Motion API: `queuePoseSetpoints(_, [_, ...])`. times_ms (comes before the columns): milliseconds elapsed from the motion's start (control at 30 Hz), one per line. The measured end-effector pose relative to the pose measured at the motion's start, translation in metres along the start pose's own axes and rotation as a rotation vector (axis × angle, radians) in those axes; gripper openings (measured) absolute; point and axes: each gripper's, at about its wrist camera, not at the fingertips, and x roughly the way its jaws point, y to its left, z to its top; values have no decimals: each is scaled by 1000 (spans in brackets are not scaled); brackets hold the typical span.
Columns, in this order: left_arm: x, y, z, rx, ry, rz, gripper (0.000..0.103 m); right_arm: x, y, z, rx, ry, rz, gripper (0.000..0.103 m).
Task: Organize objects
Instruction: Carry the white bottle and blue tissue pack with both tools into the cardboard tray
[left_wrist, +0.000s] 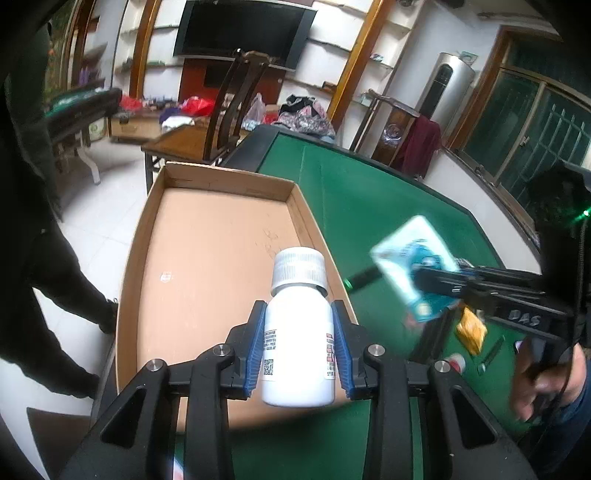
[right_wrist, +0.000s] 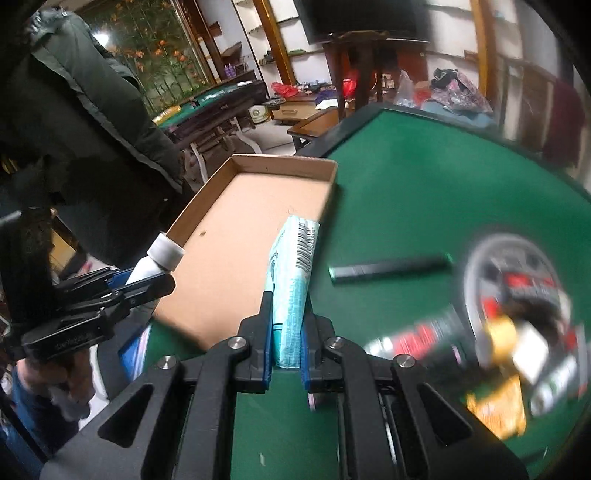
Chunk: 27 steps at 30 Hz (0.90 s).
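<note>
Closest to the camera, the left gripper (left_wrist: 299, 343) squeezes a white bottle (left_wrist: 298, 332) by its sides, up over the near end of the cardboard tray (left_wrist: 207, 258). To do it well, I think the bottle should go down slowly until it stands flat inside, then let go. Beside it, the right gripper (right_wrist: 288, 332) pinches a light blue packet (right_wrist: 293, 291) above the tray's edge. Under everything is a green worktop (left_wrist: 369, 206), with a black stick (right_wrist: 391, 272) lying on it. Behind are a chair (left_wrist: 236, 107), shelves and a dark TV (left_wrist: 243, 33).

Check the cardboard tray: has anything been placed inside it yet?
No. The cardboard tray floor is bare; the white bottle sits clamped in the left gripper above it.
</note>
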Motion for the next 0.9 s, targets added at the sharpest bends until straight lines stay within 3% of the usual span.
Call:
queuePoseSetpoints(200, [54,13,24,-73,71,1,30,72,-4,58,60,32,-39,9])
queuePoseSetpoints(367, [85,14,44,-135,78,-20,30,109,-21,88,106,52,-66,9])
queuePoseSetpoints(500, [105,17,52,-181,84,-46,30,127,-25,103,93,54,-120,9])
queuePoseSetpoints(900, [132,18,51,-200,112,-29,30,156,-41,116,115,93,-98,9])
